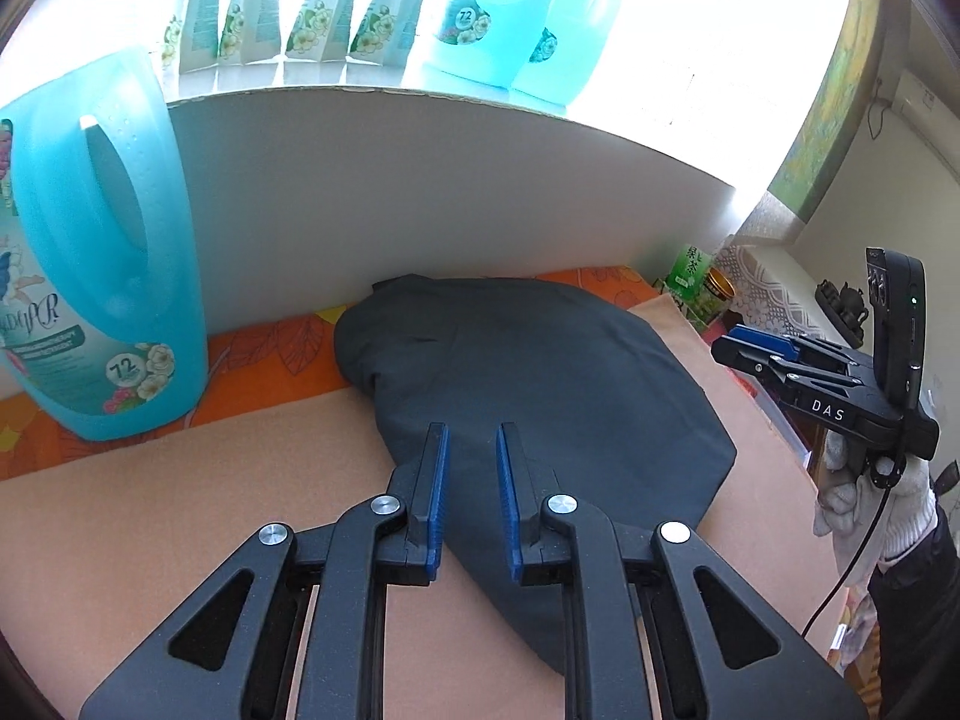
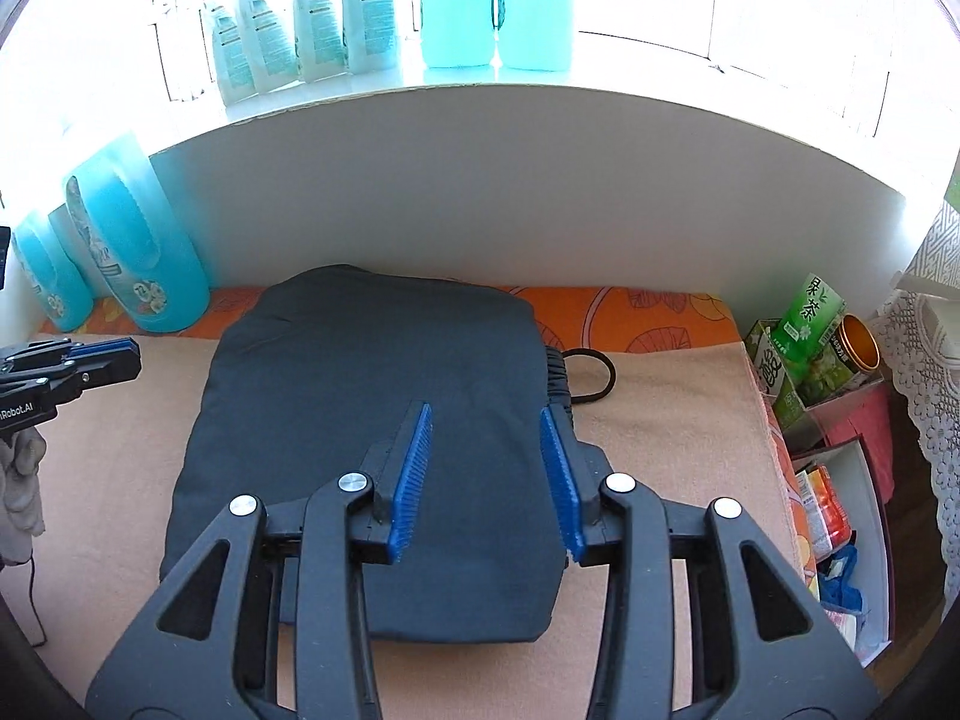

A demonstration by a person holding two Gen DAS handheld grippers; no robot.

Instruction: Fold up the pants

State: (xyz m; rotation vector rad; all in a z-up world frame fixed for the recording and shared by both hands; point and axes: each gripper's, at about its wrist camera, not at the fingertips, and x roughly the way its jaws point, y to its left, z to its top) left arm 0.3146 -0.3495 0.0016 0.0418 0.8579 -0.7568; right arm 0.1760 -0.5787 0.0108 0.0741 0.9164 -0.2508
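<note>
The folded pants lie flat beneath both grippers, long axis running near to far. The left gripper stands narrowly parted and empty; the right gripper is wider, also empty.

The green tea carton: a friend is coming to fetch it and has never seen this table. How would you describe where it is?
Start at the dark folded pants on the peach mat, then look past the mat's right edge, near the white back wall. The green tea carton stands tilted there among other packs, beside a gold-rimmed tin. It alone is bright green with large white characters.
</note>
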